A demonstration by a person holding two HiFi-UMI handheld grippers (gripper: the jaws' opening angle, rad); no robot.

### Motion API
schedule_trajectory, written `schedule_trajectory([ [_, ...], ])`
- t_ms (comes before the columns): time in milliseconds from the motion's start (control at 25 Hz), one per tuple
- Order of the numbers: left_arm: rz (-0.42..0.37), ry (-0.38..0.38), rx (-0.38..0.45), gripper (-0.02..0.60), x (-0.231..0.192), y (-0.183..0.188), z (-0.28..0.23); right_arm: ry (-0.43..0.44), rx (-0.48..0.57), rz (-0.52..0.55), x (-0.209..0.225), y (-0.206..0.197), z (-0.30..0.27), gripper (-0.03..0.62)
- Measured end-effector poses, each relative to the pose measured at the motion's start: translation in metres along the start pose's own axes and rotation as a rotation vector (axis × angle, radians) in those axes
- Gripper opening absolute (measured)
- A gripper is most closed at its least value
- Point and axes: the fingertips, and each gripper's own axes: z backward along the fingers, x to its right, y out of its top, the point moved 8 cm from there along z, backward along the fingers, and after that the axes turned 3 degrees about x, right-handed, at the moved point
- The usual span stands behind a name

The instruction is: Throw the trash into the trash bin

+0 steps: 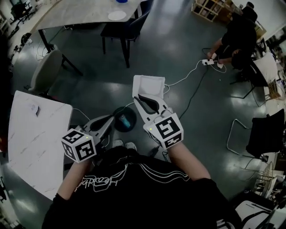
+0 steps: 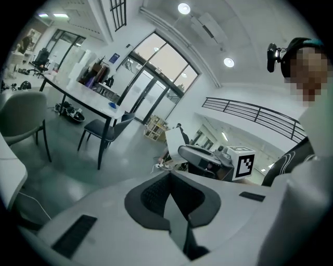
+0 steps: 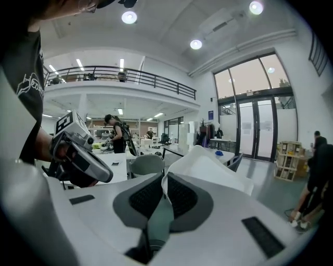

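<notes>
White tray (image 1: 149,85), the trash, is clamped by its near rim in the closed jaws of the right gripper (image 1: 137,96). Its long axis runs straight ahead of the jaws, hollow side up. Left gripper (image 1: 111,119), jaws together, holds nothing. Trash bin (image 1: 132,113), below and between both grippers, contains a bluish item (image 1: 124,120). Beyond lie a glossy grey floor (image 1: 178,53), a table (image 1: 80,13) and chairs (image 1: 127,27).

Open-plan office/lab hall, mezzanine (image 3: 104,89) w/ railing (image 3: 148,77), glass doors (image 3: 255,130), long tables (image 1: 85,13), chairs (image 1: 125,27), cables (image 1: 190,75) on floor (image 1: 174,44).
</notes>
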Motion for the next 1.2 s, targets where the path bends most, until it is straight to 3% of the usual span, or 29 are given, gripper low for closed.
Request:
schedule_trajectory([
  [280,0.085,-0.012,-0.051,0.003,-0.031,-0.001,-0.023,-0.051,-0.073,-0.063,0.011,-0.021,-0.004,0.051],
  [600,0.151,0.022,-0.116,0.003,-0.083,-0.024,-0.038,-0.027,-0.156,-0.130,0.008,-0.065,-0.046,0.051],
  [1080,0.292,0.104,-0.205,0.003,-0.188,-0.129,-0.059,0.044,-0.335,-0.238,-0.019,-0.207,-0.122,0.051],
  [1200,0.289,0.116,-0.230,0.003,-0.213,-0.161,-0.068,0.059,-0.374,-0.266,-0.027,-0.249,-0.137,0.051],
])
